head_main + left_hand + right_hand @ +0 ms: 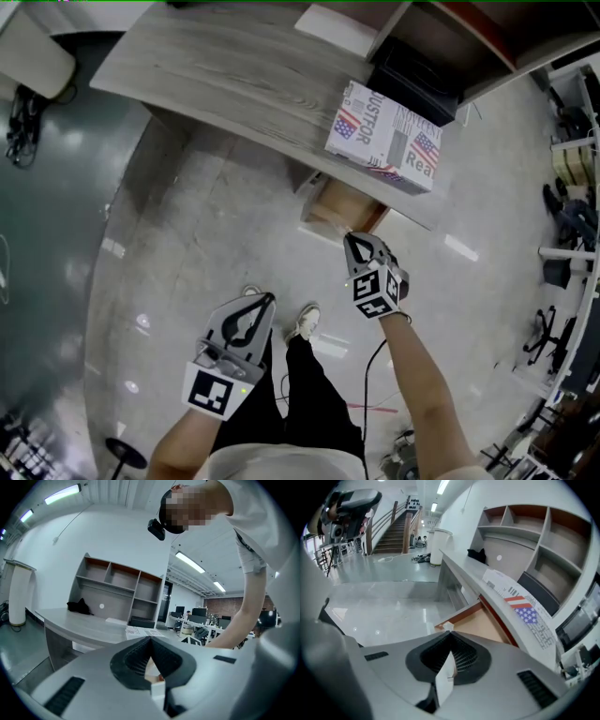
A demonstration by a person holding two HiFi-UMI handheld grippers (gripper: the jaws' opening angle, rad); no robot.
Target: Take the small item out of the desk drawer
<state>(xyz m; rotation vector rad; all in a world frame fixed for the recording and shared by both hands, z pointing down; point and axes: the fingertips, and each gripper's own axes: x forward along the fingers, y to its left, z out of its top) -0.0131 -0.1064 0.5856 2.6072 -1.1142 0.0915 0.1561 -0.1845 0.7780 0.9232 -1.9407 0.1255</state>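
Pinching a small white item (pixel 444 679) between the pressed-together jaws of the right gripper (pixel 450 634). Held on edge between the ribbed black pads (pixel 464 660), thin and flat, outside the drawer and clear of it. Cannot tell what kind of item: a slip or small card by the look of it. Hovering just at the front of the open desk drawer (pixel 483 620), near its outer corner, over the glossy pale floor (pixel 384 606). Drawn out from under the edge of the grey wood-grain desk (pixel 216 66); tan inside, reddish-brown along the rim. Loaded, directly above the drawer, with a cardboard box (pixel 386 136) printed with flags and lettering. Backed against the wall by an open shelf unit (pixel 534 531), with a dark object (pixel 476 555) lying on the desktop in front of it. Holding the left gripper (pixel 269 298) low and well apart from the drawer, over the floor beside a white shoe (pixel 305 322), with jaws closed tip to tip on nothing
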